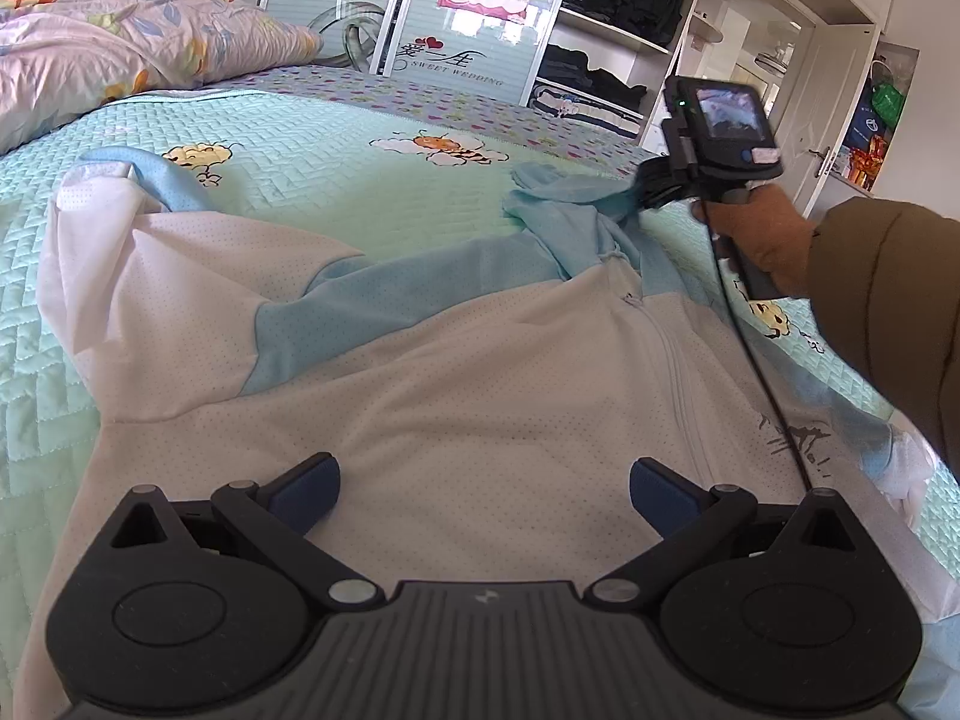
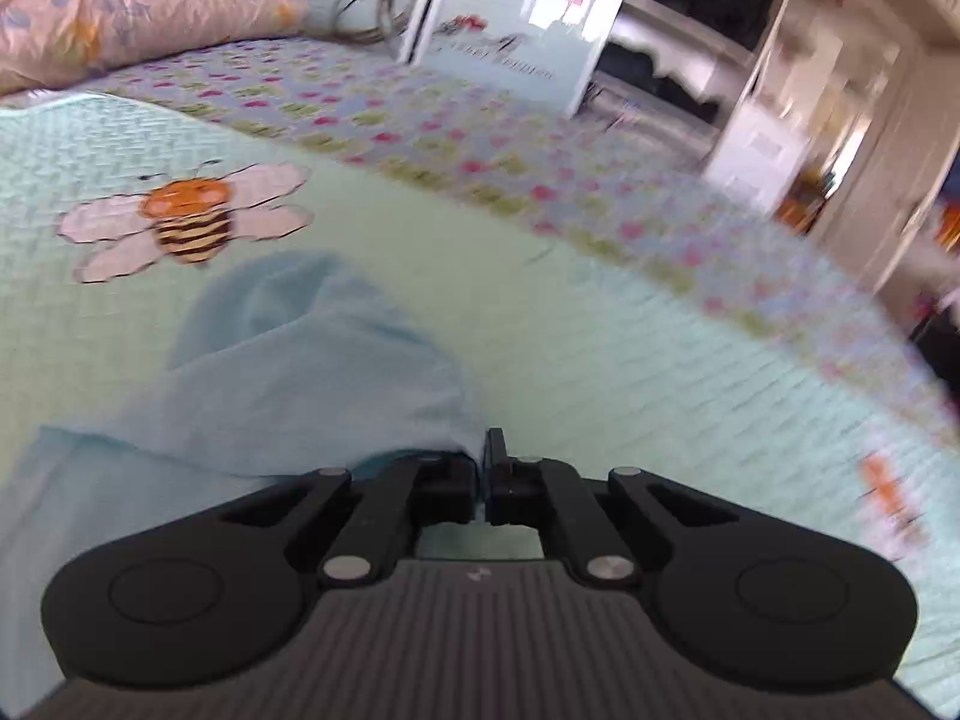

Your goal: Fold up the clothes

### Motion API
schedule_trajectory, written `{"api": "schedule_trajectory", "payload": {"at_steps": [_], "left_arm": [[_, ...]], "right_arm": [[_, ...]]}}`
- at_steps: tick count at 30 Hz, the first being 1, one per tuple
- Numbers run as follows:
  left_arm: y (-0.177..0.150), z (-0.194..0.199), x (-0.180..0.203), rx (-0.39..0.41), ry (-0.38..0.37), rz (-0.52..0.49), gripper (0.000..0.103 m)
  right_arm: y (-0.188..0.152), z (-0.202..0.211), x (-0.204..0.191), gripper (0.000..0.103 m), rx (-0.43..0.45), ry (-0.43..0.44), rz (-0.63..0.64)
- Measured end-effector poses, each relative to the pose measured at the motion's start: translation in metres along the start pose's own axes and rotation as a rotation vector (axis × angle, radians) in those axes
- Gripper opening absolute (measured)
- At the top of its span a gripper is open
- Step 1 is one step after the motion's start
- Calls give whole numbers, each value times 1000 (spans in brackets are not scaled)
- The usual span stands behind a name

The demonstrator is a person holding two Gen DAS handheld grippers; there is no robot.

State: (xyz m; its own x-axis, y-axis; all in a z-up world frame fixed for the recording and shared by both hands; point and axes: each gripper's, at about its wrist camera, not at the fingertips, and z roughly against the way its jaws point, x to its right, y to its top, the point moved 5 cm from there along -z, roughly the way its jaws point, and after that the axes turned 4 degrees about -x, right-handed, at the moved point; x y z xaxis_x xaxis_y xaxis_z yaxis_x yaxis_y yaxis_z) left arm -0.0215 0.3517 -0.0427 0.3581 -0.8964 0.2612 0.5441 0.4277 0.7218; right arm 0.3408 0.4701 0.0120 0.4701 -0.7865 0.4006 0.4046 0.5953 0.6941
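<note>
Spread across the quilted bedspread (image 1: 288, 180) lies a white and pale-blue zip jacket (image 1: 456, 384), front up, its blue hood (image 1: 558, 204) bunched at the far end toward the wardrobe. It looks light, thin and limp, a perforated sport mesh that will sag, crease and slide on the quilt, so I judge a pinch at a seam, cuff or hood edge safer than a grab at loose cloth. The zip (image 1: 666, 348) gives one stiffer line to fold along. Near the hood, the right gripper (image 1: 645, 195) is clenched on the blue fabric, a person's hand (image 1: 762, 240) around its handle. Nearer the hem, the left gripper (image 1: 483, 495) hangs released above the white body, jaws wide and empty. A floral pillow (image 1: 120, 36) sits beyond the jacket's left sleeve (image 1: 162, 180).
</note>
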Motion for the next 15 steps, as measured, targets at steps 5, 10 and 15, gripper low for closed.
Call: {"api": "schedule_trajectory", "payload": {"at_steps": [5,10,15], "left_arm": [[0,-1,0,0,2,-2,102],[0,-2,-1,1,1,-1,102],[1,-1,-2,3,-7,7,102]], "right_arm": [[-6,-4,27,7,-45,-369,340],[-20,-14,55,60,-183,-32,-5],[-54,5,89,60,-223,17,-351]]}}
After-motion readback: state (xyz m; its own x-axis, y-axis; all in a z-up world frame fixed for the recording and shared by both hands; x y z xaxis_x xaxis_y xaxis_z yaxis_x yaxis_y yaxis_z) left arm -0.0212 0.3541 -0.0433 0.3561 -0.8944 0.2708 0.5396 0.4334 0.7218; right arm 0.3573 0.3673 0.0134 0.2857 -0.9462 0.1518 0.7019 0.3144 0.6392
